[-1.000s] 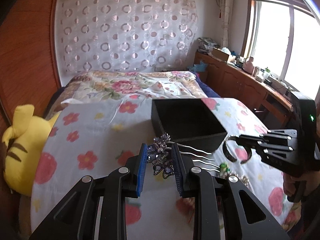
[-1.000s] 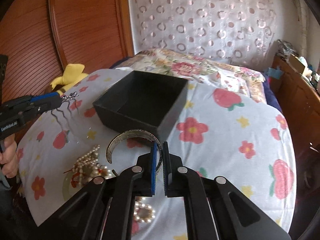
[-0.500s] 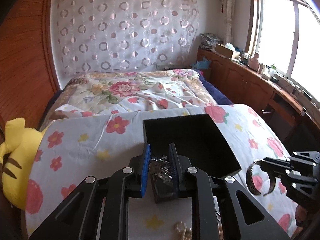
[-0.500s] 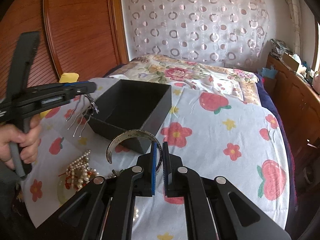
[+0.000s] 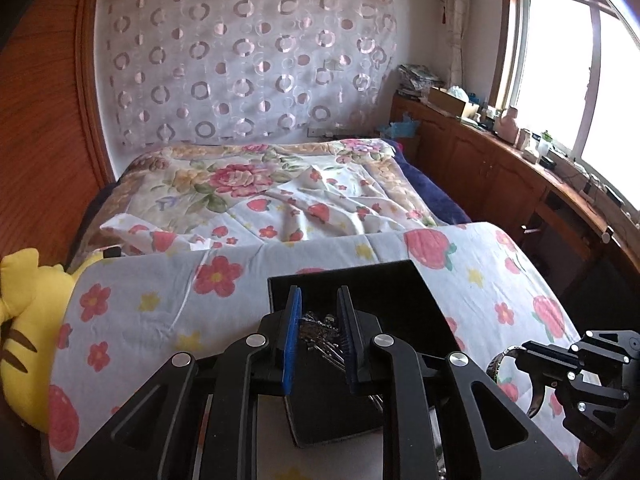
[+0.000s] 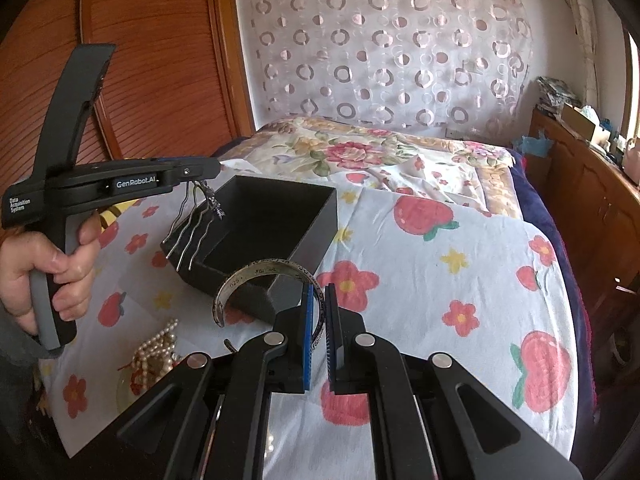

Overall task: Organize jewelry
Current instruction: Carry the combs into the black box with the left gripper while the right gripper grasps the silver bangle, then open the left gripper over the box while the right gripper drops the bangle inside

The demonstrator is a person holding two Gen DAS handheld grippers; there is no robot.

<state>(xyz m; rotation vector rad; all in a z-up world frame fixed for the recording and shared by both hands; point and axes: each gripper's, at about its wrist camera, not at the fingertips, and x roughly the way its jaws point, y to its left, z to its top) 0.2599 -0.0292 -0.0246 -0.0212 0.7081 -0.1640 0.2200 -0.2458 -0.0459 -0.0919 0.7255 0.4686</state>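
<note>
An open black box [image 6: 264,232] stands on the flowered cloth; it also shows in the left wrist view [image 5: 384,304]. My left gripper [image 5: 319,334] is shut on a jewelled hair comb [image 5: 318,326] and holds it over the box's near left corner; in the right wrist view the comb [image 6: 198,220] hangs with its prongs down. My right gripper [image 6: 319,332] is shut on a silver cuff bangle [image 6: 256,280] and holds it just in front of the box. The bangle also shows in the left wrist view [image 5: 496,364].
A heap of pearl necklaces [image 6: 154,356] lies on the cloth at the front left. A yellow plush toy [image 5: 28,320] sits at the left edge. Behind is a bed with a flowered quilt [image 5: 260,188]; wooden cabinets [image 5: 500,176] run along the right.
My left gripper has carried the hair comb from the cloth up to above the box's corner. My right gripper has kept the bangle and moved slightly closer to the box.
</note>
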